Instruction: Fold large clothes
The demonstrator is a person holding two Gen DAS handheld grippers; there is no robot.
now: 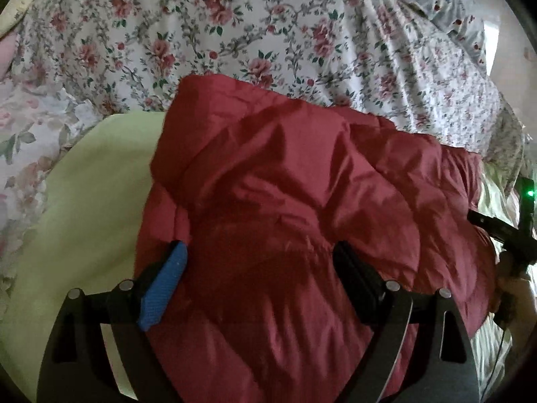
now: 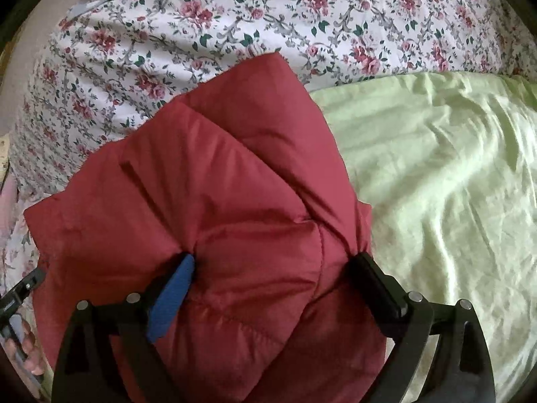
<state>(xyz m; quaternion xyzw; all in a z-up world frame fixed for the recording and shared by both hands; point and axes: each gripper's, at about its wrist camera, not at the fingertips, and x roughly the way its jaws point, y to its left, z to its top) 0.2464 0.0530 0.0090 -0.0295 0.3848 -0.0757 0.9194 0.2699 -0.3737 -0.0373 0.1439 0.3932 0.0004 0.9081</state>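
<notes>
Mid-fold, my left gripper (image 1: 260,262) and right gripper (image 2: 273,268) each pinch a thick bunch of the red puffer jacket (image 1: 302,201), lying centre-frame toward twelve o'clock on the green sheet (image 2: 436,168); next, carry both edges over evenly.

- Jacket (image 1: 302,208): dark red, plain.
- Sheet (image 2: 436,174) at three o'clock of it: pale green.
- Bedcover (image 2: 201,27) at twelve o'clock: white, pink roses, green leaves.
- Finger pad (image 1: 164,288): blue.
</notes>
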